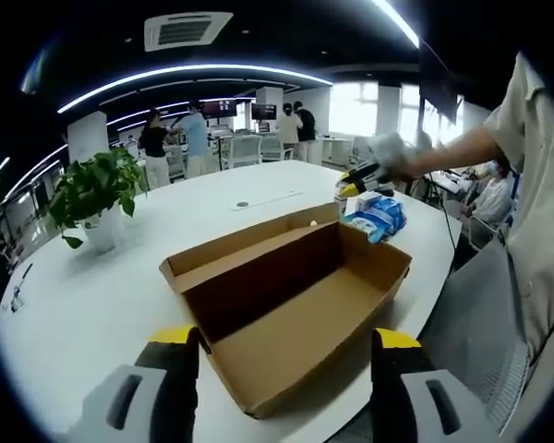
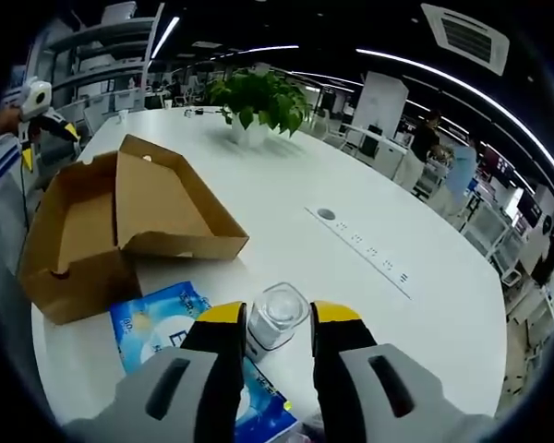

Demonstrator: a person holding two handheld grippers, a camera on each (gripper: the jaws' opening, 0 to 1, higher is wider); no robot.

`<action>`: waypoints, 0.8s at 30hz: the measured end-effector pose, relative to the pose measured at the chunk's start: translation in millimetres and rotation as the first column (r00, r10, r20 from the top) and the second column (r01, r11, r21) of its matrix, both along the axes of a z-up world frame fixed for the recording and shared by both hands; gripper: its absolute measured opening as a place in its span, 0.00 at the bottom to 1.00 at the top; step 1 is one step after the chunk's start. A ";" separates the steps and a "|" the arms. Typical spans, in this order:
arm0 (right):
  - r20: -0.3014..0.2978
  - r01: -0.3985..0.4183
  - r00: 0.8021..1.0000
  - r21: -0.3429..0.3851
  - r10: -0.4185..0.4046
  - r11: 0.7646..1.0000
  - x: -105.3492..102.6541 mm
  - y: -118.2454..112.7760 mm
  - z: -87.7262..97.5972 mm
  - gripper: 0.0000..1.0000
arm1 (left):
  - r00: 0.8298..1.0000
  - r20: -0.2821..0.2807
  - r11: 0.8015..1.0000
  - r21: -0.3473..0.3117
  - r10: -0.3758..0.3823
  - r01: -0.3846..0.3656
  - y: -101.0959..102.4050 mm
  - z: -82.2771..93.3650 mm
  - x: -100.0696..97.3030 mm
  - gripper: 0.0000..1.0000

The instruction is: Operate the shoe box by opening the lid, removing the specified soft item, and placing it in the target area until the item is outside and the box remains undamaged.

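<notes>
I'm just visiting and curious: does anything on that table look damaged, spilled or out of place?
Nothing stands out. The box lies open and empty on the table, its cardboard looking whole. A blue packet lies beside it, and a small clear bottle stands between the right gripper's jaws. Nothing is spilled.

The left gripper (image 1: 284,355) is hovering with its jaws spread wide, nothing between them. The right gripper (image 2: 279,325) is reaching forward, jaws parted; in the left gripper view a gloved hand (image 1: 392,152) is gripping it, arm stretched out.
</notes>
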State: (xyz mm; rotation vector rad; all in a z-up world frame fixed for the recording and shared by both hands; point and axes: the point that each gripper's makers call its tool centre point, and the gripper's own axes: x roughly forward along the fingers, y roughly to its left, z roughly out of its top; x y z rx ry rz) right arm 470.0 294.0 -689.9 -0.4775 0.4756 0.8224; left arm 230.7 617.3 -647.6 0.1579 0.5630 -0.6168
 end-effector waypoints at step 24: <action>0.020 0.031 0.999 0.001 -0.031 1.000 3.4 -5.6 38.6 0.32 | 0.996 0.003 0.996 0.033 0.086 -0.086 17.4 -1.4 9.5 0.60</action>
